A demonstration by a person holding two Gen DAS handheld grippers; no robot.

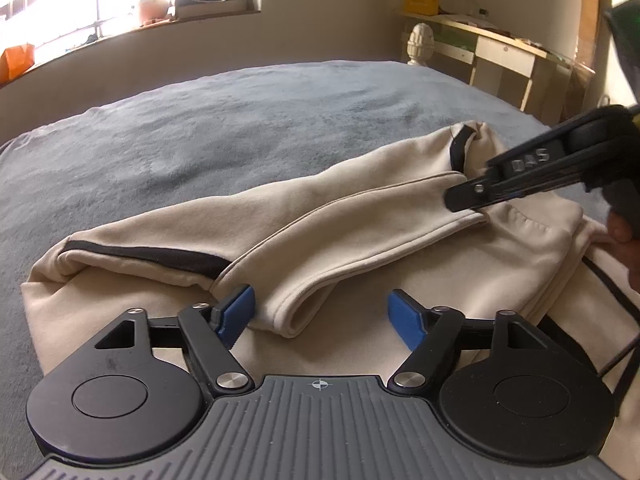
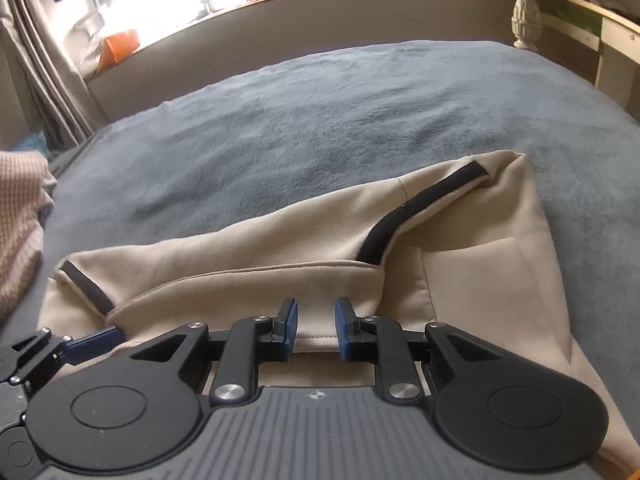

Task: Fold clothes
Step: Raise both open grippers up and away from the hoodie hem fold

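A beige garment (image 1: 360,216) with black stripes lies partly folded on a bed covered by a grey-blue plush blanket (image 1: 224,128). In the left wrist view a folded band of it, edged with piping, runs from the lower middle up toward the right, and a black stripe (image 1: 160,258) shows along the fold at the left.

The left gripper (image 1: 320,318) hovers low over the near edge of the garment with its 2 blue pads (image 1: 236,314) spread wide. The rounded end of the folded band lies between them, and neither pad presses on it.

The right gripper (image 2: 316,328) has its blue pads (image 2: 290,326) drawn near each other, with a narrow gap left. A beige hem of the garment sits in that gap. Whether the pads pinch the cloth or merely flank it cannot be told from either view. In the left wrist view this gripper reaches in from the right, its black fingers (image 1: 480,190) at the garment's upper fold, and part of a hand (image 1: 624,236) shows at the right edge.

A pink knitted cloth (image 2: 20,216) lies at the left edge of the bed. A white carved bedpost finial (image 1: 420,42) stands at the far corner, with a wooden desk (image 1: 504,50) beyond it. A bright window (image 1: 80,0) sits behind the bed.
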